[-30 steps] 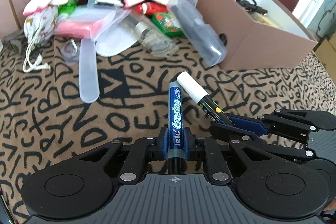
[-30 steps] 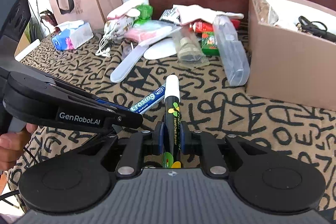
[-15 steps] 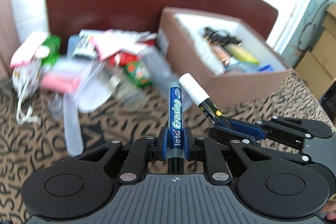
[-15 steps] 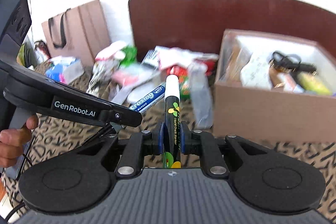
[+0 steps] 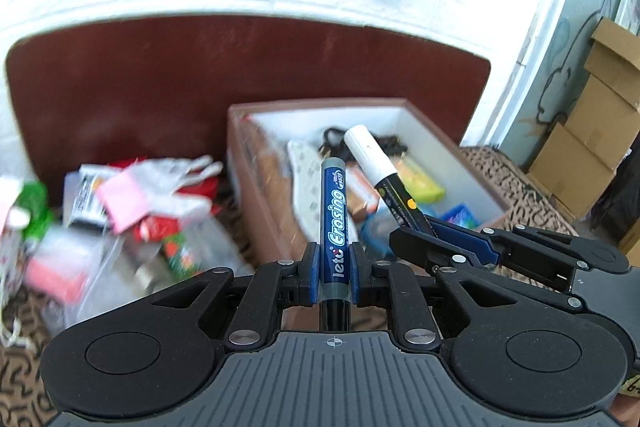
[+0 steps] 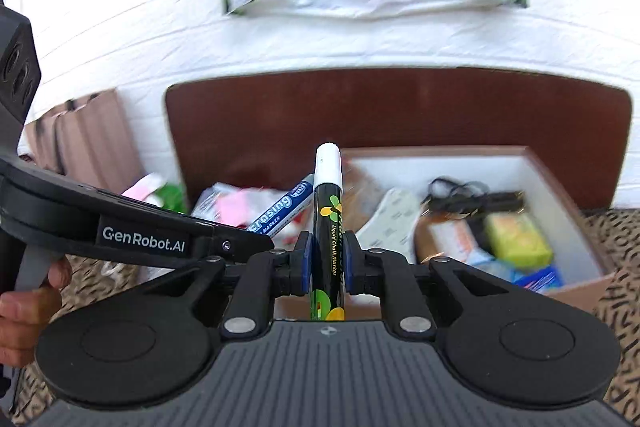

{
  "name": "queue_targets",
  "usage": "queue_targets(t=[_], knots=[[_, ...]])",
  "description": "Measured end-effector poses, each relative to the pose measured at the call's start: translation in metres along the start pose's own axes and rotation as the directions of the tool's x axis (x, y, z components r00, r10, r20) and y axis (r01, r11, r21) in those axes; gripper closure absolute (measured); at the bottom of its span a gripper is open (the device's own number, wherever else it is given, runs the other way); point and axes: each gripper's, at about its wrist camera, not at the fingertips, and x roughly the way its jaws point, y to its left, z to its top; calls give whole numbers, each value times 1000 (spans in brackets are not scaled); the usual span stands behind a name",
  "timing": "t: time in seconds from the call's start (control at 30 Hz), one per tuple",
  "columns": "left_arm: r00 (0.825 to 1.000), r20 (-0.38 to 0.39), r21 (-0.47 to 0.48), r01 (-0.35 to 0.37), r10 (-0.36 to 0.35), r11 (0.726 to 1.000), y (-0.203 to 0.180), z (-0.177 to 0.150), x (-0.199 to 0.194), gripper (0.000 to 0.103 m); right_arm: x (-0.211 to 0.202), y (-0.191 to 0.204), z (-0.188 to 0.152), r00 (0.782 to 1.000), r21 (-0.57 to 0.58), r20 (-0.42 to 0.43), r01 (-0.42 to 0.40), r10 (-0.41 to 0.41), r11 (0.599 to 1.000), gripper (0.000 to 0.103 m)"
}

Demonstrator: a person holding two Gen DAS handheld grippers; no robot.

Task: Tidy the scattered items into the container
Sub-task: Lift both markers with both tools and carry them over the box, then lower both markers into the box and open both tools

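My left gripper (image 5: 333,267) is shut on a blue erasing marker (image 5: 334,223), which also shows in the right wrist view (image 6: 282,213). My right gripper (image 6: 325,259) is shut on a black liquid chalk marker with a white cap (image 6: 328,219), which also shows in the left wrist view (image 5: 384,179). Both are held up in the air in front of the brown cardboard box (image 5: 256,179), also in the right wrist view (image 6: 576,287). The box holds several items. The right gripper shows in the left wrist view (image 5: 424,243), just right of the left one.
A pile of scattered bags and packets (image 5: 120,219) lies left of the box on the patterned cloth (image 5: 24,379). A dark red headboard (image 5: 200,75) stands behind. Cardboard boxes (image 5: 592,155) stand at the far right. A brown paper bag (image 6: 88,143) is at the left.
Both grippers have risen with their markers and moved closer to the box, which now lies lower and nearer in both views. Their grips are unchanged.
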Motion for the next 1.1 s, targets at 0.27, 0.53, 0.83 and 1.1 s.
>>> queue_targets(t=[0.27,0.53,0.83,1.1], knots=[[999,-12,-8,47,-47,999,-24,35,53,92,28,-53,20,995,61,15,101,-102,993,85],[995,-66,-51,71,-74,996,-28,38,117,92,59,-92,7,989,106,-44,146,-142,984,85],[988,-140,-58,51,-59,997,-27,34,173,91,92,-124,-13,976,149,-129,191,-173,970,85],[985,-167,-57,39,-48,998,-24,32,191,90,105,-131,-15,970,138,-156,210,-188,968,90]])
